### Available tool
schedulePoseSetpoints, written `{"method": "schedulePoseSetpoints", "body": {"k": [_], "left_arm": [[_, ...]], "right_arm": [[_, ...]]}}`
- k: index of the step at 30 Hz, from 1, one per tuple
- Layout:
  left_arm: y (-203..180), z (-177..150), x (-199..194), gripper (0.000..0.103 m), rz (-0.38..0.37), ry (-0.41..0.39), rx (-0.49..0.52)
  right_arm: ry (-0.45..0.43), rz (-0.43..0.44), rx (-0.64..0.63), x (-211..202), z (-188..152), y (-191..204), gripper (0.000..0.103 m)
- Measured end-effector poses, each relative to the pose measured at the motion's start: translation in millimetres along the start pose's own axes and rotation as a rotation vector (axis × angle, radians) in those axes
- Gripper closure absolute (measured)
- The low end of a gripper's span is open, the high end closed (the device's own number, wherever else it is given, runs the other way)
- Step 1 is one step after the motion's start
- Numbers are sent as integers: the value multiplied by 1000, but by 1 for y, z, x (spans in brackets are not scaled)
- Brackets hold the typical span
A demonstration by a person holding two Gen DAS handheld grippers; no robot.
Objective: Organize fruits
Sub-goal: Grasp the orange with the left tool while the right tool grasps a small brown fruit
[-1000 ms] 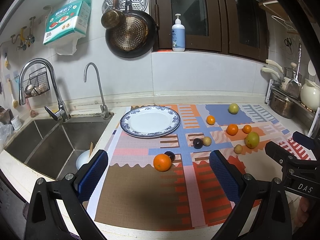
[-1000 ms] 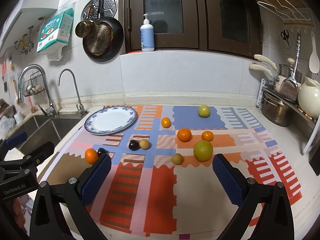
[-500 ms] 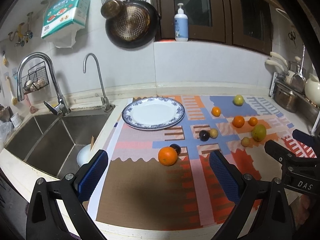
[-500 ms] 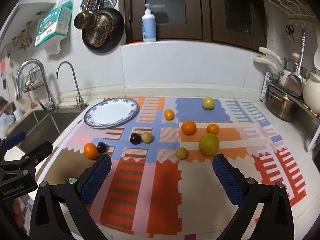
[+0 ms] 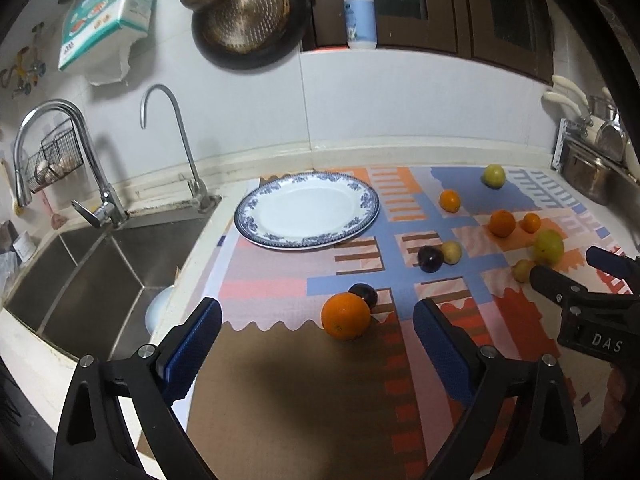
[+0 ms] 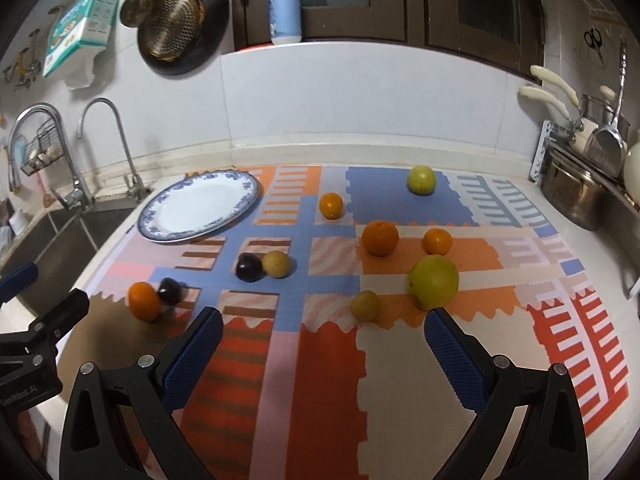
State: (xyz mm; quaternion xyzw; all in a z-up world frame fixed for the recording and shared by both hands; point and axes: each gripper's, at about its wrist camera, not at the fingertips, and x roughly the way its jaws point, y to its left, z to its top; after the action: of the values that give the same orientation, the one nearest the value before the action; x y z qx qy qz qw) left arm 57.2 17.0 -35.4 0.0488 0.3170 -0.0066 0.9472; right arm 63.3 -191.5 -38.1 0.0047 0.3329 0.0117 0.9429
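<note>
Several fruits lie loose on a patterned mat (image 5: 304, 380). An empty blue-rimmed white plate (image 5: 306, 210) sits at the mat's far left; it also shows in the right wrist view (image 6: 198, 206). My left gripper (image 5: 316, 344) is open and empty, just short of a large orange (image 5: 346, 316) with a dark plum (image 5: 364, 294) behind it. My right gripper (image 6: 322, 354) is open and empty, near a small yellow fruit (image 6: 365, 306) and a big green-yellow fruit (image 6: 433, 282). Oranges (image 6: 380, 237), another plum (image 6: 249, 267) and a yellow fruit (image 6: 276, 264) lie farther back.
A steel sink (image 5: 80, 264) with two taps lies left of the mat. A metal pot (image 6: 576, 196) and a utensil rack stand at the right wall. A soap bottle (image 6: 285, 4) stands on the ledge and pans hang on the back wall.
Both grippers have moved forward and lower toward the mat; the fruits and plate look larger and nearer. Both stay open. No fruit has moved.
</note>
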Motion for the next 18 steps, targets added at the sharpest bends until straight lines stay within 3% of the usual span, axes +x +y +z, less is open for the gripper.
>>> {"method": "schedulePoseSetpoints", "body": {"k": [7,18], "left_arm": [[-3,-9,39,19,-30,81,-10],[-8,-12,71,33,-75,134,-20]], "right_arm": [[55,-14,6,39,-2,-5,14],[139,-31,65,78,-6,-19,29]]}}
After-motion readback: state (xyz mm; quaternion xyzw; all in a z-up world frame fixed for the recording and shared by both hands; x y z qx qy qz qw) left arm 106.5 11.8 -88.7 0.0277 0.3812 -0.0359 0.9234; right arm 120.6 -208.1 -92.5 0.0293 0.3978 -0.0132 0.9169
